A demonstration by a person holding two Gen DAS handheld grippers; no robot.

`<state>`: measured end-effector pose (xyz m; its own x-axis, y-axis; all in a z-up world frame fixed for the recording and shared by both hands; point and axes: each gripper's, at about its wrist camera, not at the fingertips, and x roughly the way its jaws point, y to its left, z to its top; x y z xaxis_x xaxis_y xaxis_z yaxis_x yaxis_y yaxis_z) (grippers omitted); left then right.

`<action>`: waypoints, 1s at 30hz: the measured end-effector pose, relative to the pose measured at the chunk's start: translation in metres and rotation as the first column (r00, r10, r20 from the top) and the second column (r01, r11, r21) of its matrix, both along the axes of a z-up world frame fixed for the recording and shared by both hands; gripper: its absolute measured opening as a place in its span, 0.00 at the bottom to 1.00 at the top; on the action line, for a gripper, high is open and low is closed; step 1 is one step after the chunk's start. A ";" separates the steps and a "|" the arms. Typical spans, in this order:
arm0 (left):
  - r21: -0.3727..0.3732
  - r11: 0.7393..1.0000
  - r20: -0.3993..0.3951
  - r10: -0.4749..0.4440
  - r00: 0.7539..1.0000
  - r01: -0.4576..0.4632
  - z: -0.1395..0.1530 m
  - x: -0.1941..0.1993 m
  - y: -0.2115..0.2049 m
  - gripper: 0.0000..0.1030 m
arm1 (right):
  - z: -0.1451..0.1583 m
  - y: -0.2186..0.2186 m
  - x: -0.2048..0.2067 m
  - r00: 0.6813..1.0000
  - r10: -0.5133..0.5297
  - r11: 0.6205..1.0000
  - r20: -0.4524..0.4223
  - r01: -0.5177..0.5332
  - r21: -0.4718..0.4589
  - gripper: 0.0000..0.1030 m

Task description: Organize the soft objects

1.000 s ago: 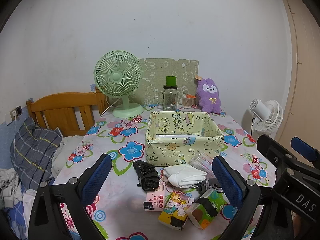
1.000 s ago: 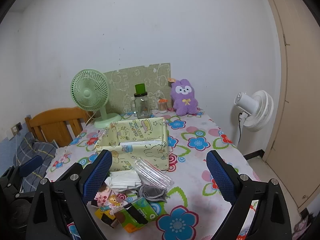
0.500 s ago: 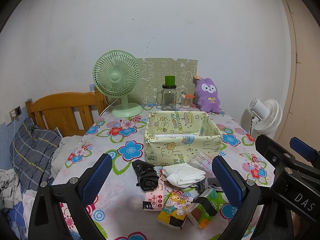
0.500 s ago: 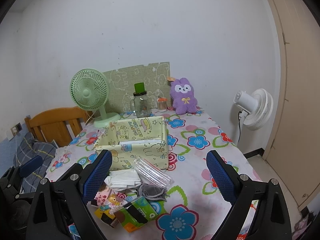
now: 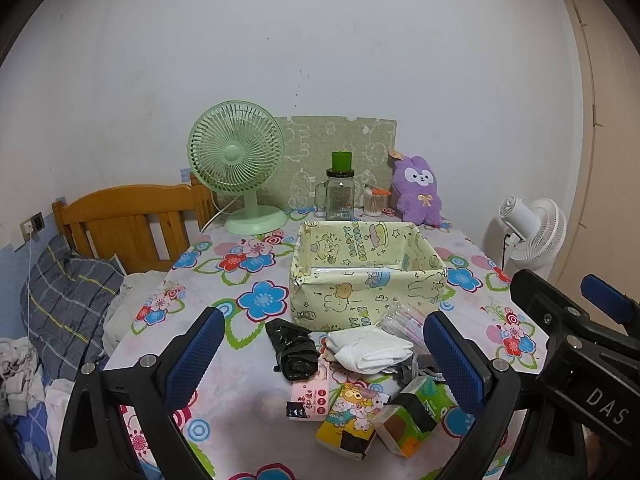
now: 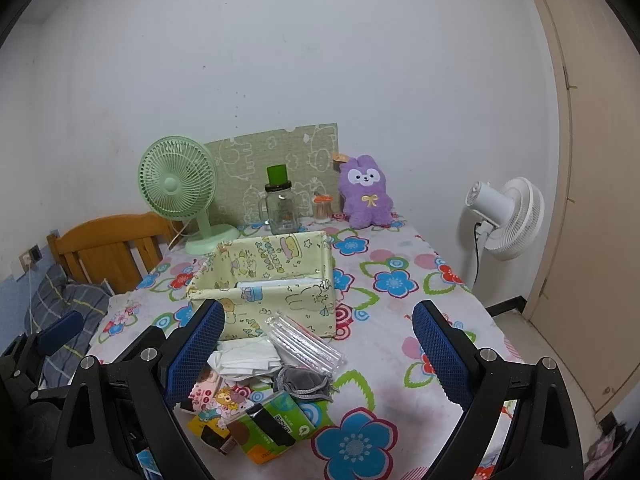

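A pile of small items lies at the table's near edge: a black plastic bag (image 5: pixel 294 350), a folded white cloth (image 5: pixel 370 350) (image 6: pixel 246 358), a grey pouch (image 6: pixel 306 382), a clear packet of straws (image 6: pixel 306 346), and tissue packs in pink (image 5: pixel 310 394), yellow (image 5: pixel 352 414) and green (image 5: pixel 416 410) (image 6: pixel 276 426). Behind it stands an open yellow cartoon-print box (image 5: pixel 368 276) (image 6: pixel 266 284). My left gripper (image 5: pixel 320 364) is open and empty, above the pile. My right gripper (image 6: pixel 318 358) is open and empty, also above the pile.
At the back of the flowered table (image 5: pixel 224 276) stand a green fan (image 5: pixel 238 164), a glass jar with a green lid (image 5: pixel 340 190) and a purple plush rabbit (image 5: pixel 418 190). A wooden headboard (image 5: pixel 128 220) and bedding sit left. A white floor fan (image 6: pixel 506 216) stands right.
Both grippers stay open and nearly still. The views have shifted only slightly.
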<state>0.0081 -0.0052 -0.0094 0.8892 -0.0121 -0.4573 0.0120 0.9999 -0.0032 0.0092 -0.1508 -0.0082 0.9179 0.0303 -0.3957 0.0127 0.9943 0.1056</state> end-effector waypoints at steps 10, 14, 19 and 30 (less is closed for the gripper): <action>-0.014 1.000 -0.015 -0.007 1.000 0.007 -0.010 0.001 0.003 0.94 | -0.010 0.006 0.001 1.000 0.000 1.000 -0.014 0.000 0.001 0.91; -0.008 1.000 -0.011 -0.011 1.000 0.011 -0.013 0.000 0.004 0.94 | -0.015 0.007 0.001 1.000 -0.002 1.000 -0.015 0.002 0.003 0.91; -0.005 1.000 -0.038 -0.030 0.999 0.030 -0.024 0.001 0.004 0.93 | -0.027 0.009 0.003 0.999 0.001 1.000 -0.037 0.000 0.010 0.91; -0.013 0.999 -0.096 -0.046 0.994 0.045 -0.061 0.004 0.005 0.91 | -0.062 0.013 0.006 0.996 0.007 1.000 -0.087 -0.006 0.014 0.91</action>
